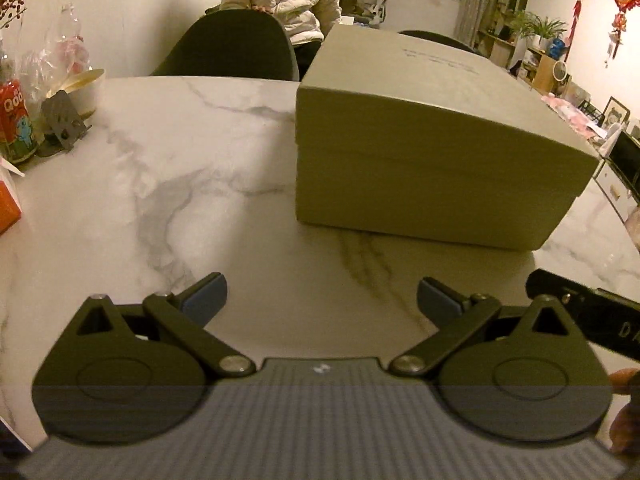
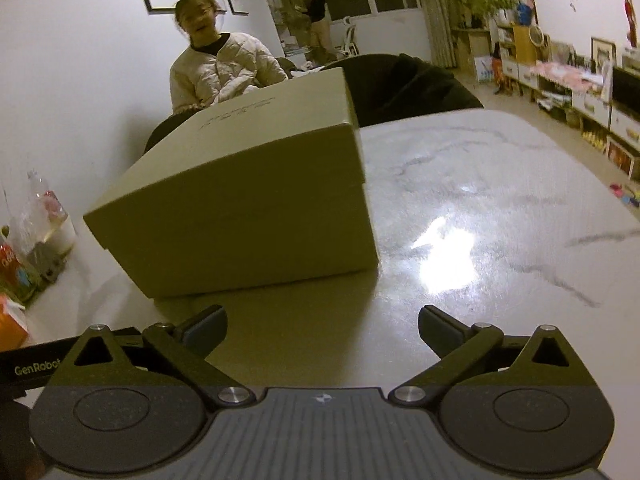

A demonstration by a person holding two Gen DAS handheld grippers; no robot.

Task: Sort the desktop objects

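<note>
Scene: a closed olive-grey box (image 1: 440, 132) sits on a white marble table (image 1: 168, 184), filling the centre-right of the left wrist view and the centre-left of the right wrist view.

Left tongs: the left gripper (image 1: 322, 298) hangs at the bottom of its frame, jaws spread wide, nothing between the pads, bare marble beneath. The box lies just ahead and to the upper right.

Right tongs: the right gripper (image 2: 323, 330) is likewise released and empty at the bottom of its frame; the box's near corner stands just above its left finger, not touching.

Clutter: at the left edge of the left wrist view stand a red drink bottle (image 1: 14, 120), a black phone stand (image 1: 64, 120), a pale bowl (image 1: 86, 88) and an orange carton (image 1: 6, 208), well apart from the box.

Background: a seated person in a pale quilted jacket (image 2: 216, 72) faces the table from the upper left of the right wrist view, behind a dark chair (image 1: 236, 48).

Step in hand, as judged: both tools appear lined up to tackle the box, with no grip yet taken.

Doing it well: the box looks wider than either opening, so press one tool in from each side and keep both level, so the lid stays seated.

Risk: the polished marble may let the box slide under an uneven push.
</note>
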